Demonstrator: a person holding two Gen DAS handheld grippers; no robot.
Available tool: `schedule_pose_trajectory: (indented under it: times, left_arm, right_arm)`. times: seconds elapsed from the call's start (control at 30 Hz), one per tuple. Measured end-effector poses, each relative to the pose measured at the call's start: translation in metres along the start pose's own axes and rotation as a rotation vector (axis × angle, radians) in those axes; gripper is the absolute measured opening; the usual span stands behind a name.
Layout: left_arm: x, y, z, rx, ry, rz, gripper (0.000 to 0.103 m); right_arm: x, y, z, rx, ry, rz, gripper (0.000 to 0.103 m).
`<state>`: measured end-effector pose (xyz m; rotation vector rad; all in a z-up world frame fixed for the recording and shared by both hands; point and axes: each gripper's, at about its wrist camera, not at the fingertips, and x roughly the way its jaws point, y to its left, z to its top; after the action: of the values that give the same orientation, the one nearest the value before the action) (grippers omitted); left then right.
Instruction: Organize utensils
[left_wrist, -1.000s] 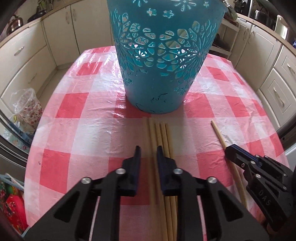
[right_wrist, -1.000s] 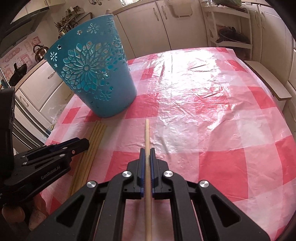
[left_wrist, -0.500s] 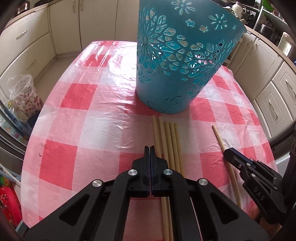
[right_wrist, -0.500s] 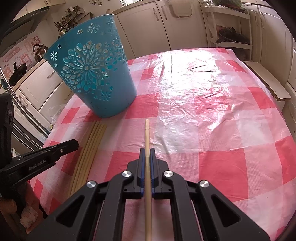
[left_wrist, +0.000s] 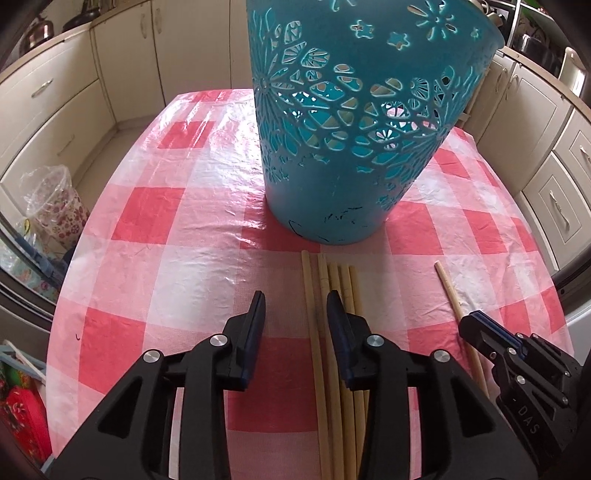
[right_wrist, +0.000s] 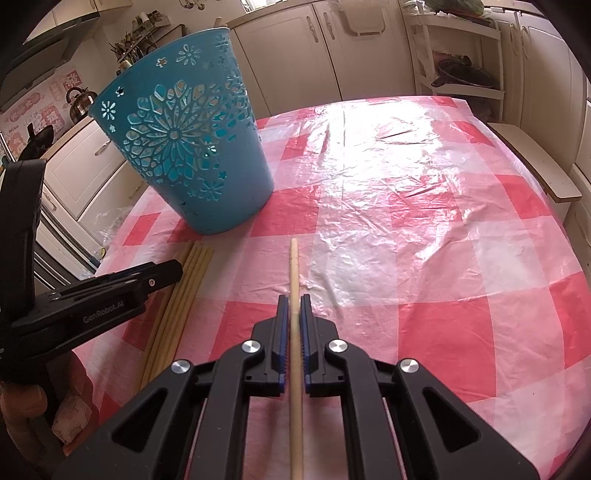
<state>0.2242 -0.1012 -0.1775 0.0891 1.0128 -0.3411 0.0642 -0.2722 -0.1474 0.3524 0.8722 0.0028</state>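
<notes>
Chopsticks lie bundled on the checked tablecloth before the teal basket; through my left wrist camera, my left gripper has just been opening, its jaws parted over the leftmost stick. From my right wrist camera, the right gripper clamps a single chopstick lying apart.

You are in a home kitchen: cream cabinets and drawers line the walls, a kettle sits on the counter, and your table wears a red-and-white checked plastic tablecloth.
</notes>
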Motion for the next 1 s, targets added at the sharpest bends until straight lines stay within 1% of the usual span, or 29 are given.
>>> schedule_pose_trajectory:
  times: [0.17,0.4,0.43,0.47,0.53,0.57,0.63,0.77,0.8,0.87,0.9,0.93,1.0]
  left_arm:
    - [0.0,0.008,0.001,-0.009,0.003,0.007,0.032]
    - [0.002,0.002,0.0,0.031,0.003,0.039,0.032]
    - [0.002,0.0,-0.001,0.042,0.003,0.045,0.031]
    - [0.002,-0.002,-0.001,0.053,0.003,0.048,0.028]
    - [0.001,-0.005,-0.002,0.072,0.004,0.046,0.01]
    - [0.0,-0.004,-0.003,0.075,0.006,0.041,0.007]
    - [-0.001,0.0,-0.003,0.068,0.007,0.023,0.004]
    - [-0.003,0.012,-0.005,0.048,0.029,-0.032,0.005]
    - [-0.003,0.014,-0.003,0.049,0.041,-0.035,0.005]
    - [0.0,0.014,0.001,0.054,0.059,-0.028,0.006]
    - [0.001,0.013,0.003,0.063,0.062,-0.019,0.01]
    - [0.002,0.01,0.005,0.078,0.062,0.003,0.014]
    - [0.006,0.004,0.009,0.104,0.063,0.036,0.016]
  right_arm:
    - [0.0,-0.002,0.001,0.004,0.001,0.007,0.007]
    - [0.0,-0.002,0.001,0.003,0.002,0.006,0.007]
    - [0.0,-0.001,0.001,0.003,0.001,0.005,0.007]
    - [0.0,-0.002,0.001,0.003,0.002,0.006,0.007]
    - [0.001,-0.002,0.001,0.004,0.002,0.007,0.007]
    - [0.001,-0.001,0.001,0.003,0.002,0.006,0.007]
    - [0.001,-0.001,0.001,0.001,0.002,0.005,0.007]
    - [0.001,0.0,0.002,-0.013,0.005,-0.005,0.007]
    - [0.002,0.001,0.003,-0.018,0.006,-0.008,0.01]
    - [0.004,0.002,0.006,-0.015,0.012,0.005,0.016]
    - [0.006,0.002,0.009,-0.011,0.016,0.009,0.018]
    - [0.007,0.003,0.01,-0.011,0.019,0.008,0.018]
    - [0.011,0.005,0.015,-0.02,0.024,-0.004,0.018]
